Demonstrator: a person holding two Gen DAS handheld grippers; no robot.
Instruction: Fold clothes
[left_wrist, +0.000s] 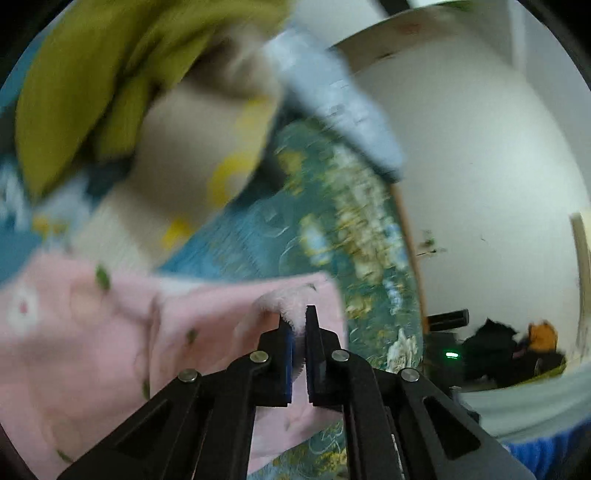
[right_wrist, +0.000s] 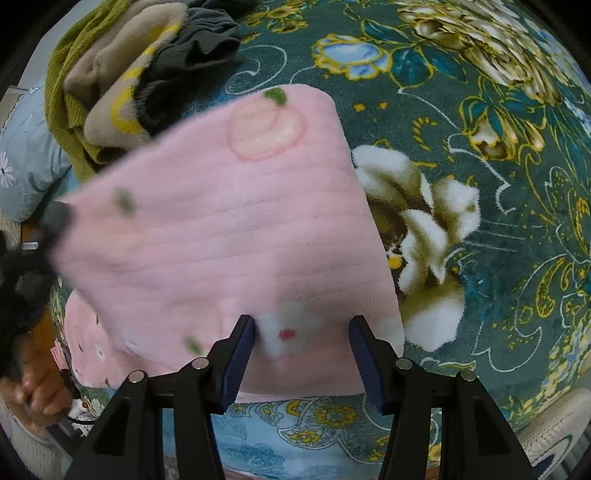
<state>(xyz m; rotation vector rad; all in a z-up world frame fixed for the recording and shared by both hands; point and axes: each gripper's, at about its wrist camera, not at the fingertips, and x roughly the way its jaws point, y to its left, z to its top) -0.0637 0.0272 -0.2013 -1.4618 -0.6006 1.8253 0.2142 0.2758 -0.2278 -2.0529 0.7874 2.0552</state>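
A fluffy pink garment (left_wrist: 110, 332) with small green leaf prints lies across the floral blanket. My left gripper (left_wrist: 299, 321) is shut on a tuft of its edge, which sticks up between the pads. In the right wrist view the same pink garment (right_wrist: 221, 221) hangs as a raised, blurred sheet, its left corner lifted by a dark blurred shape (right_wrist: 55, 221). My right gripper (right_wrist: 303, 332) points steeply down over the near edge of the garment. Its fingers stand apart, with the cloth showing between them, and the pads do not press on it.
A pile of clothes sits beyond: an olive knit (right_wrist: 66, 92), a beige piece with yellow rings (right_wrist: 110, 85) and a dark grey garment (right_wrist: 195, 40). The teal floral blanket (right_wrist: 480, 184) spreads to the right. A person's hand (right_wrist: 33, 391) is at lower left, near a pale blue pillow (right_wrist: 26, 155).
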